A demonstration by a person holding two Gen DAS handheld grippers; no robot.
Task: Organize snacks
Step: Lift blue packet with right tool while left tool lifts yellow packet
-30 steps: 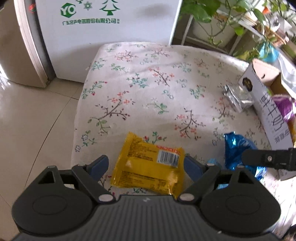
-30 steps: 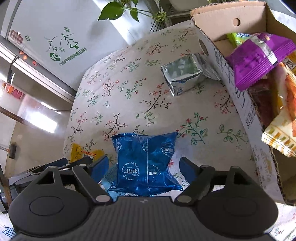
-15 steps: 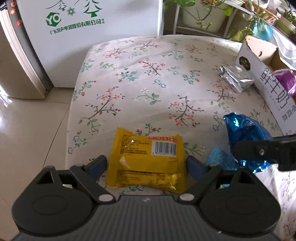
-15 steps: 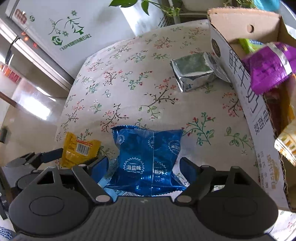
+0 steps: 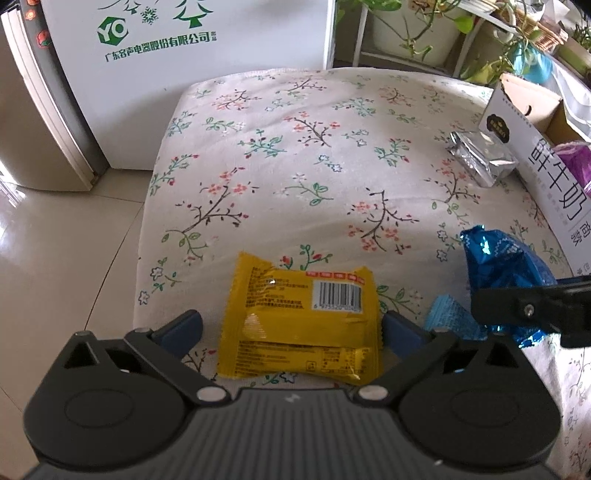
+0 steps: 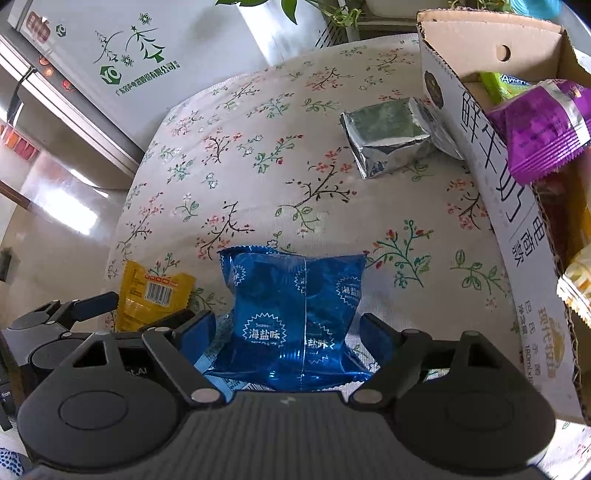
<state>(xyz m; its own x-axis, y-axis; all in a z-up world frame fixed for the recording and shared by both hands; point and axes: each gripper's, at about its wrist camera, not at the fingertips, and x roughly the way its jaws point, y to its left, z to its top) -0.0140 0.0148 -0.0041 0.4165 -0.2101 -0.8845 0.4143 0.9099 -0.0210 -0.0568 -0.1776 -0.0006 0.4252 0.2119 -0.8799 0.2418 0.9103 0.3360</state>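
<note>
A floral tablecloth [image 5: 295, 166] covers the desk. Beyond its far edge stands a white appliance [image 5: 207, 74]; glossy beige floor tiles [image 5: 55, 266] left; potted plants [image 5: 424, 26] far right.

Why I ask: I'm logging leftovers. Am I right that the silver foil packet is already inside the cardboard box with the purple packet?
Not quite. The right wrist view shows the silver foil packet lying on the floral cloth beside the cardboard box; the purple packet is inside.
</note>
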